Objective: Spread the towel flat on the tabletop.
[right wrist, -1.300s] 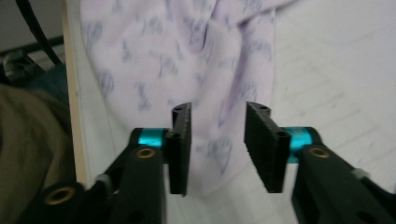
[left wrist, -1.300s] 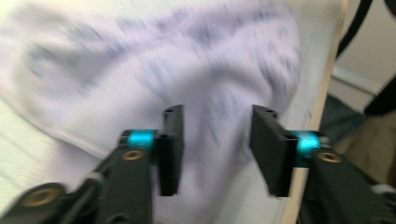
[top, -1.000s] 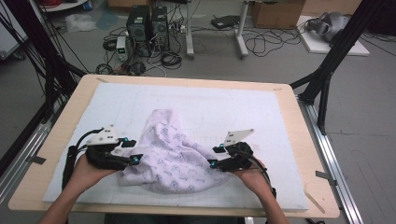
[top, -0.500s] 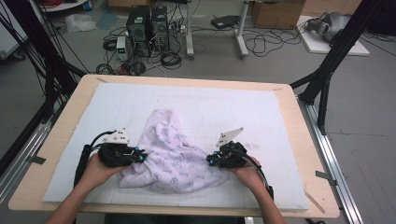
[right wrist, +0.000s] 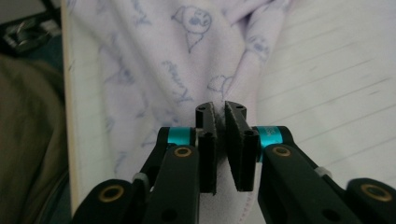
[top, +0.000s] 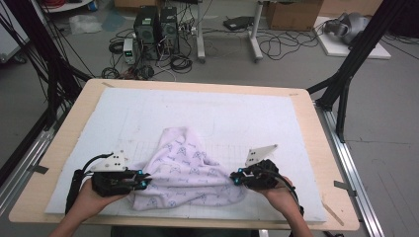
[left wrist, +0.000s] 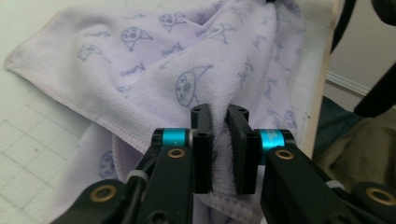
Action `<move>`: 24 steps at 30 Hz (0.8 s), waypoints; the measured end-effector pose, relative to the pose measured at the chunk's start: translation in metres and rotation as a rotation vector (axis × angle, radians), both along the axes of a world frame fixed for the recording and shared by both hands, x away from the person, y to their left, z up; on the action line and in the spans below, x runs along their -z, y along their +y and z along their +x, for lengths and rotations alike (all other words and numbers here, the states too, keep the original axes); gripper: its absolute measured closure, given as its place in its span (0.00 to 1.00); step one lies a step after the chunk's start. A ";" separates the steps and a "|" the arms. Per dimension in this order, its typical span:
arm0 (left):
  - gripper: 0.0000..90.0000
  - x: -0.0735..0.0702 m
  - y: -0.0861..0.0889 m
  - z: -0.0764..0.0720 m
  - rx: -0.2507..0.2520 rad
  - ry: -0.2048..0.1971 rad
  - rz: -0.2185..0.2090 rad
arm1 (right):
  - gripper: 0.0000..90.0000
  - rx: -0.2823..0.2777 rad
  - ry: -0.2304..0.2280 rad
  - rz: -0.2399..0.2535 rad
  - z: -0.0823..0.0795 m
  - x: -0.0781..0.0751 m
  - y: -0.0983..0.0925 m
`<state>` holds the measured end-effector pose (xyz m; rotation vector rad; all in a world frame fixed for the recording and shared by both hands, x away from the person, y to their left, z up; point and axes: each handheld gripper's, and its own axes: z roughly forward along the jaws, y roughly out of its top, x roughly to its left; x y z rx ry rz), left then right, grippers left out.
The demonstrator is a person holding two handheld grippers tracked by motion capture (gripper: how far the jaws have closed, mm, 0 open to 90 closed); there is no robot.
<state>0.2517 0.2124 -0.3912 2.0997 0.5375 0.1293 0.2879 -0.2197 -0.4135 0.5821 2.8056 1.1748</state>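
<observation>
White mat (top: 148, 113) covers the table (top: 64, 148). Lilac towel (top: 185, 173), crumpled, lies on the mat toward 6 o'clock, between both grippers. Left gripper (top: 143, 181) enters from 7 o'clock, held level, pointing inward; its jaws have just been closing and now pinch a towel fold (left wrist: 222, 154). Right gripper (top: 236, 178) enters from 5 o'clock, mirrored; its jaws, likewise just closing, clamp the opposite towel edge (right wrist: 219, 154). Pinched cloth hidden between pads; forearms cut off at the frame bottom.
</observation>
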 end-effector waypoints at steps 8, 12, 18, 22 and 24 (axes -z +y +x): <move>0.60 -0.029 0.003 0.031 -0.051 -0.051 -0.025 | 0.68 0.078 -0.040 0.104 0.016 -0.019 -0.002; 0.61 -0.028 -0.011 0.062 -0.101 -0.064 0.003 | 0.65 0.075 -0.052 0.093 0.034 -0.020 0.015; 0.60 0.004 -0.041 0.101 -0.128 0.008 0.127 | 0.64 0.062 0.038 0.051 0.057 0.007 0.036; 0.54 0.026 -0.048 0.116 -0.155 0.086 0.223 | 0.74 0.033 0.082 0.031 0.064 0.021 0.044; 0.78 0.030 -0.049 0.118 -0.117 0.111 0.231 | 0.87 0.010 0.108 0.031 0.066 0.023 0.045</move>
